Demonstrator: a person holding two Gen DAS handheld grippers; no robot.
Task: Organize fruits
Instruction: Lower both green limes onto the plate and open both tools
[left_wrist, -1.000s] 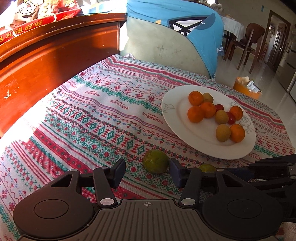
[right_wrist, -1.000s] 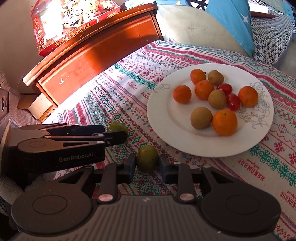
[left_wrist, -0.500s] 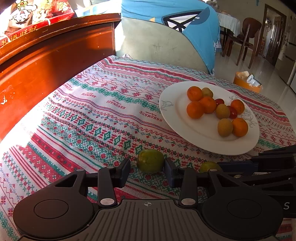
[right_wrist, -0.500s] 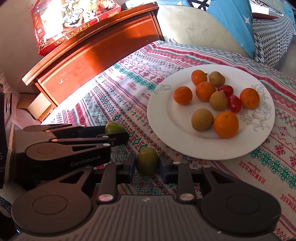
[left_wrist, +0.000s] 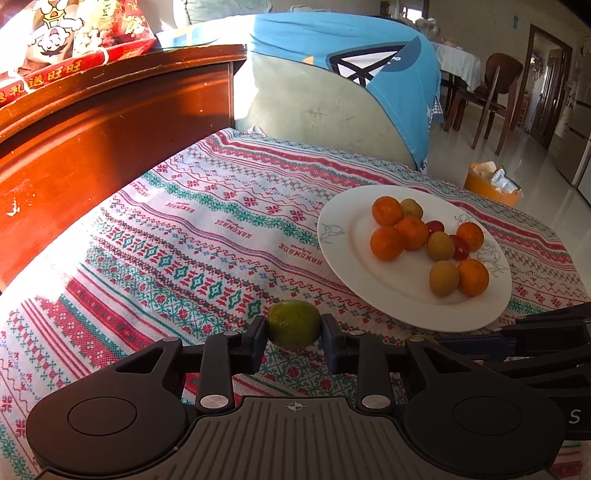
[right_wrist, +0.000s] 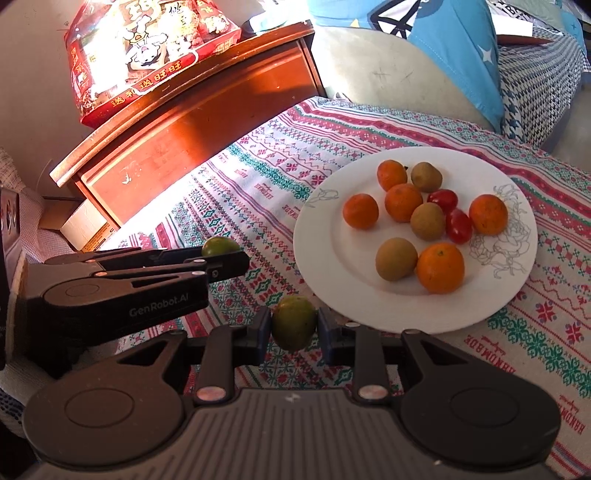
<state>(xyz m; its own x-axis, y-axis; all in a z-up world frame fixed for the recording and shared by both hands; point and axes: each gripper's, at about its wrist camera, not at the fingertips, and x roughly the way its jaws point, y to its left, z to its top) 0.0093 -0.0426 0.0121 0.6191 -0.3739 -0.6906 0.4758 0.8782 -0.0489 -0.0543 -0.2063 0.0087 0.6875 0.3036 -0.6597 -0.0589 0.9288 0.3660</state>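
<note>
Two green citrus fruits are at the near edge of the patterned tablecloth. My left gripper is closing its jaws on one green fruit, and both pads touch its sides. My right gripper is shut on the other green fruit. In the right wrist view the left gripper reaches in from the left with its fruit showing behind its fingers. A white plate just beyond holds several oranges, brownish round fruits and two red cherry tomatoes.
A dark wooden cabinet borders the table on the left, with a red gift box on top. A chair draped in blue cloth stands behind the table. An orange bin sits on the floor beyond.
The left gripper's jaws have closed from wide apart onto the green fruit. The right gripper has kept its grip on its fruit and barely moved.
</note>
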